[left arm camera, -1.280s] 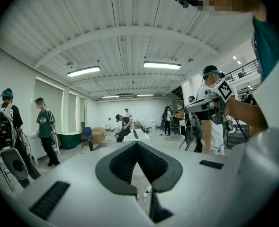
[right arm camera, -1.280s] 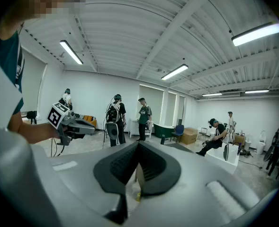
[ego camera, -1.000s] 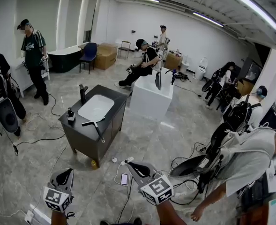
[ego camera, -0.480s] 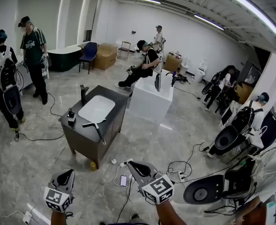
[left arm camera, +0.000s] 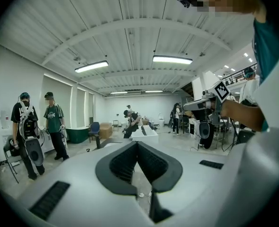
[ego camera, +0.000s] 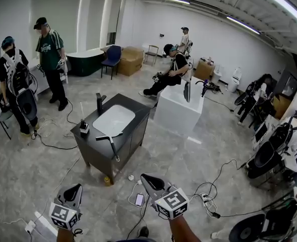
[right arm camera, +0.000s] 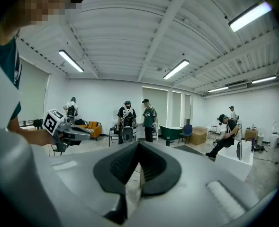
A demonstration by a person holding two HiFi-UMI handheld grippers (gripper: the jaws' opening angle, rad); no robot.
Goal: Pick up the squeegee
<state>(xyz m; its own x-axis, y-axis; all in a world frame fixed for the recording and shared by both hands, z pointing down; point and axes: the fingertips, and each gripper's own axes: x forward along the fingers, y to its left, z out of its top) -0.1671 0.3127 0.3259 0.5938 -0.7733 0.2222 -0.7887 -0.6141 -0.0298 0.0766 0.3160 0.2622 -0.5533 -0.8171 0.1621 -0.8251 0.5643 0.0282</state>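
Note:
The squeegee lies on the front part of a dark vanity top, beside the white sink, its handle pointing toward the front edge. In the head view both grippers hang low over the floor, well short of the vanity. My left gripper is shut with nothing in it, and so is my right gripper. The left gripper view shows the left gripper's black pads meeting at the tips. In the right gripper view the right gripper's pads also meet. The squeegee is not visible in either gripper view.
A black faucet and a small bottle stand on the vanity. A white tub sits behind it. Cables and a phone lie on the floor between me and the vanity. Several people stand or sit around the room.
The vanity has shifted right and slightly nearer in the head view. The person with equipment at the right has slid to the frame's edge. Both grippers stay shut.

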